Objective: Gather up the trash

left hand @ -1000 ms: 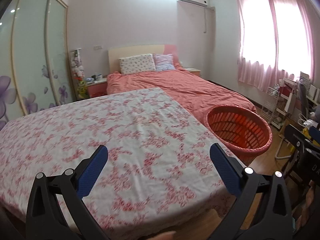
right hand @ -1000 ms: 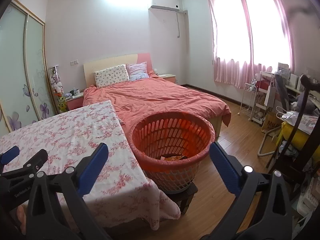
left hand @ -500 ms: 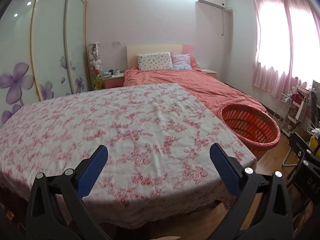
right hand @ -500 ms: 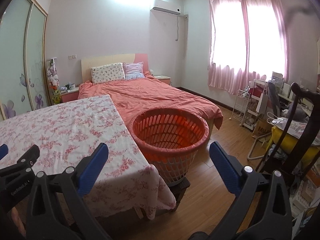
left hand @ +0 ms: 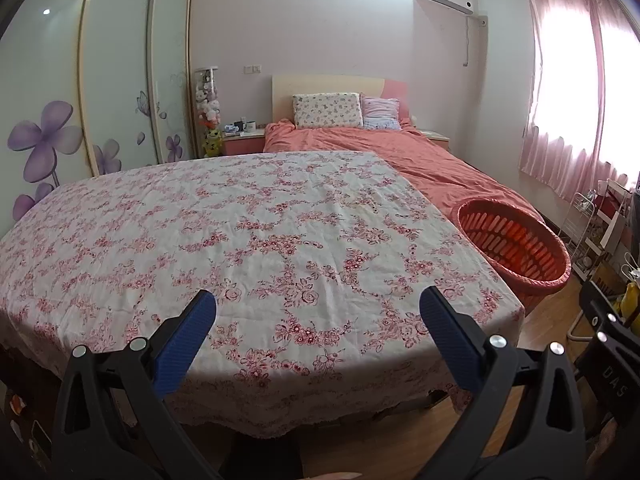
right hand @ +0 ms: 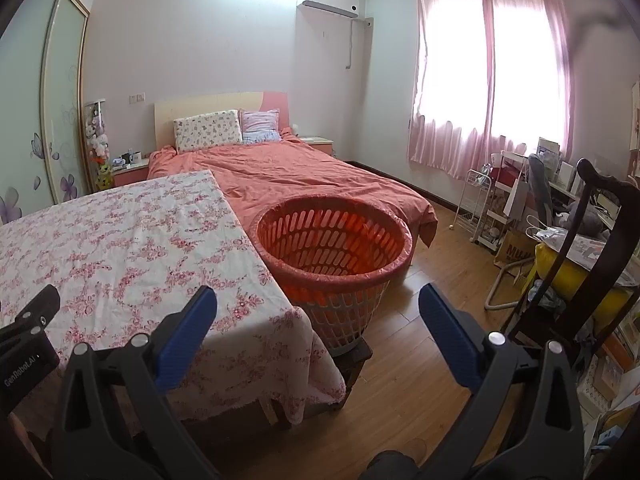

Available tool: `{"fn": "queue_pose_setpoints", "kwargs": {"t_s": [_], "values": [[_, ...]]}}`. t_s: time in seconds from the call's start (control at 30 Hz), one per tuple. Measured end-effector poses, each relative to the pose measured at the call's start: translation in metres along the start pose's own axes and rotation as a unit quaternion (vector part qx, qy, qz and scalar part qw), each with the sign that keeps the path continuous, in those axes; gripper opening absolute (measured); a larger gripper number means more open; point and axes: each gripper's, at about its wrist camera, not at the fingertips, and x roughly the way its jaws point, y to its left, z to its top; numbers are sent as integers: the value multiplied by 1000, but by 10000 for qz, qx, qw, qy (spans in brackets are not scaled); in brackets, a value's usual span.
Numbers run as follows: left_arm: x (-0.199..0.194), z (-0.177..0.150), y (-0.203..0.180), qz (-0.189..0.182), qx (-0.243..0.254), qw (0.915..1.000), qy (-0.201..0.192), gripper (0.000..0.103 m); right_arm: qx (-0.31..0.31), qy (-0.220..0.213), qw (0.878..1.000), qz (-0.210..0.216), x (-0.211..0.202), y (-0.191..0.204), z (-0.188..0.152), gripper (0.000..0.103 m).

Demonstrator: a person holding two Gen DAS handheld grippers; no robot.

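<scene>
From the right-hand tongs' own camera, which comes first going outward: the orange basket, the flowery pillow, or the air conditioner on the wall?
Seen from the right tongs, which are open and hold nothing:
1. Orange basket, just ahead, beside the flowered table's corner.
2. Flowery pillow, at the head of the bed, left of centre.
3. Air conditioner, high on the back wall, behind the bed.

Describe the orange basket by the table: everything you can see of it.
The orange basket is round, plastic by its look, with walls pierced by rows of upright slots and a rolled rim. A thin reddish liner seems to cover the rim. It stands upright on a low dark stand on the wooden floor, close against the hanging edge of the floral tablecloth, with the bed's foot just behind it. Its bottom is hidden from both views, so any contents cannot be told.
</scene>
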Motion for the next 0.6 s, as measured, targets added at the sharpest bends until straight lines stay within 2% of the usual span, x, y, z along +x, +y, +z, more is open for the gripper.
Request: {"fn": "queue_pose_setpoints", "kwargs": {"t_s": [0.6], "values": [[0, 0, -1, 30, -22, 10000, 37, 100, -32, 73, 10000, -22, 4, 1, -5, 99]]}}
